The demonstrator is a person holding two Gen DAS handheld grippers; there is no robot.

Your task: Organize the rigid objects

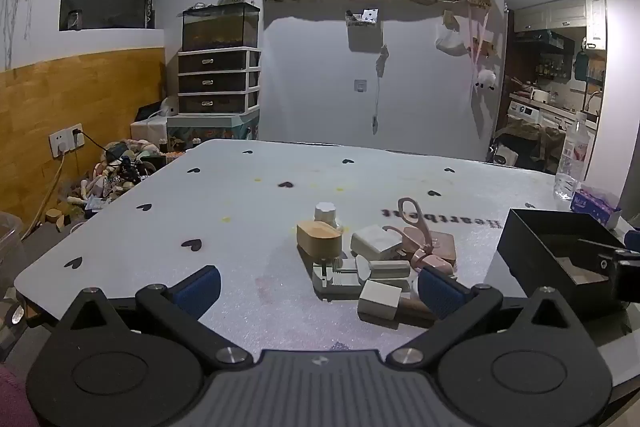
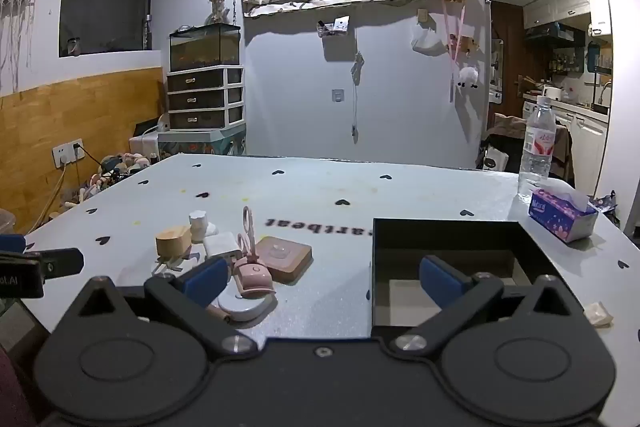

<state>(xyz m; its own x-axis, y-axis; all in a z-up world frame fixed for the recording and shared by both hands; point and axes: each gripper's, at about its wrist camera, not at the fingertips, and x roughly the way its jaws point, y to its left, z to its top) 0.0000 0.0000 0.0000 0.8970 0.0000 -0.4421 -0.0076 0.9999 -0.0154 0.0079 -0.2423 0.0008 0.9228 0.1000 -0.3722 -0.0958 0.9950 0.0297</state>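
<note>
A cluster of small rigid items lies mid-table: a wooden block (image 1: 319, 237), a white bottle (image 1: 327, 213), a white charger (image 1: 374, 241), pink scissors (image 1: 412, 223), a brown square coaster (image 2: 282, 257) and white cubes (image 1: 379, 299). A black open box (image 2: 448, 259) stands to the right of them, also seen as the black box (image 1: 560, 247). My left gripper (image 1: 318, 287) is open, low over the table's near edge, just before the cluster. My right gripper (image 2: 322, 279) is open, its left finger by a pink item (image 2: 254, 277), its right finger over the box.
A water bottle (image 2: 538, 147) and a purple tissue box (image 2: 560, 213) stand at the table's right side. A small white scrap (image 2: 599, 313) lies near the right edge. The white table (image 1: 224, 211) with black hearts stretches left. Drawers and clutter stand beyond its far left.
</note>
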